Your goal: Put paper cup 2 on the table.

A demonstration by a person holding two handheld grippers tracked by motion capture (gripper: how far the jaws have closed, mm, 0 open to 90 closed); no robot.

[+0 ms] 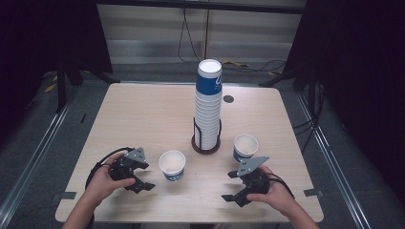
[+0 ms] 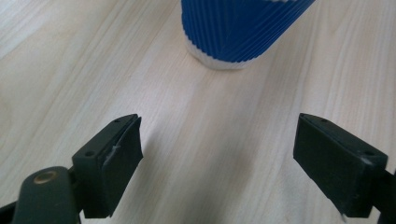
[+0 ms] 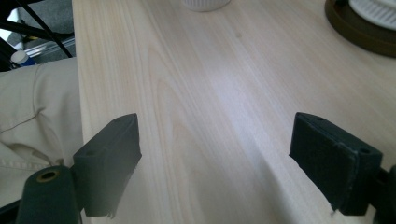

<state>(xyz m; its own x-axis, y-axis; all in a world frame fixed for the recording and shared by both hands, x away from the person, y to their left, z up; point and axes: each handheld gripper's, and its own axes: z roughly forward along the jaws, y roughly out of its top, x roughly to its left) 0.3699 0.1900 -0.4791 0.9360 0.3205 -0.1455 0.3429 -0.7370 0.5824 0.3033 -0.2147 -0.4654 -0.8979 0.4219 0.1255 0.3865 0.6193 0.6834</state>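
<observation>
Cups [image 1: 172, 165] and [image 1: 245, 147] stand loose at lower centre of the high view, flanking the stack [image 1: 208, 102] (nothing nested yet, I judge). My left gripper [image 1: 141, 179] and right gripper [image 1: 230, 186] gape empty beside them.

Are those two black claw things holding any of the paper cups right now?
No, nothing is held. The left gripper and right gripper are both open over the pale wooden table, near the loose blue-and-white paper cups.
</observation>
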